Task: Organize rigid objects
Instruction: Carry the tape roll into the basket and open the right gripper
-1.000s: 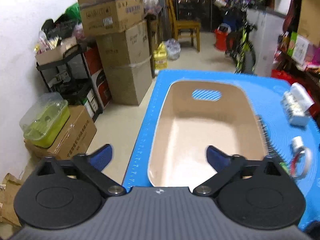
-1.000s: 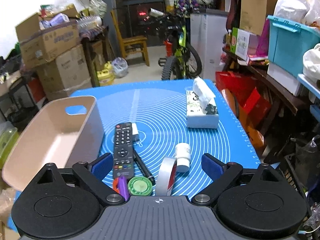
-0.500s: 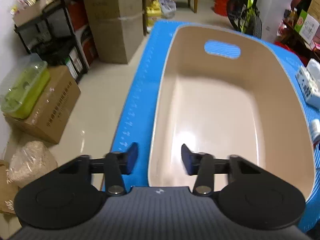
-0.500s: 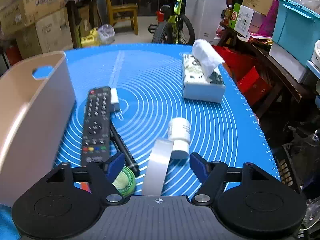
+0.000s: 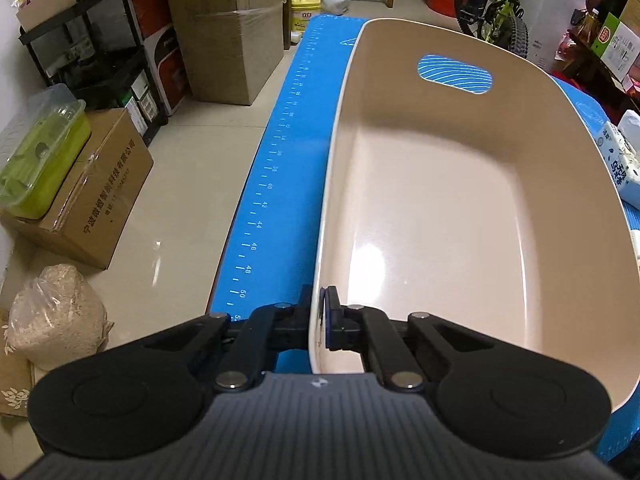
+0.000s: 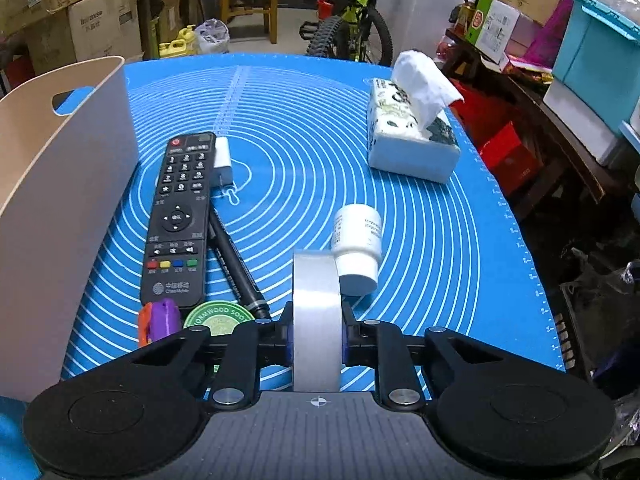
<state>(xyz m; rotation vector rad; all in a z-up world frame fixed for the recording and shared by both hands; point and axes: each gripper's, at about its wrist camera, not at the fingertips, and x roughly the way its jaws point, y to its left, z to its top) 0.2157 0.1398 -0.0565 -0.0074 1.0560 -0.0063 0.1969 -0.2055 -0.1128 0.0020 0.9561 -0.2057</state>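
My left gripper (image 5: 319, 322) is shut on the near left rim of the empty beige bin (image 5: 440, 208), one finger outside the wall and one inside. The bin (image 6: 60, 184) stands at the left of the blue mat (image 6: 300, 128). My right gripper (image 6: 317, 338) is shut on a roll of clear tape (image 6: 317, 312) standing on edge. A white pill bottle (image 6: 357, 250) lies just beyond the tape. A black remote (image 6: 180, 216), a white charger plug (image 6: 222, 162), a black marker (image 6: 236, 262), a green round tin (image 6: 218, 317) and a purple and orange toy (image 6: 160, 320) lie beside the bin.
A tissue box (image 6: 412, 140) sits at the mat's far right. The mat's left edge (image 5: 260, 208) drops to the floor, where cardboard boxes (image 5: 88, 200), a black shelf (image 5: 100, 60) and a sack (image 5: 56, 316) stand. A bicycle (image 6: 352, 28) and a chair (image 6: 248, 0) stand beyond the table.
Both grippers moved forward and down and closed. The left one closed on the bin's near rim. The right one closed on the tape roll.
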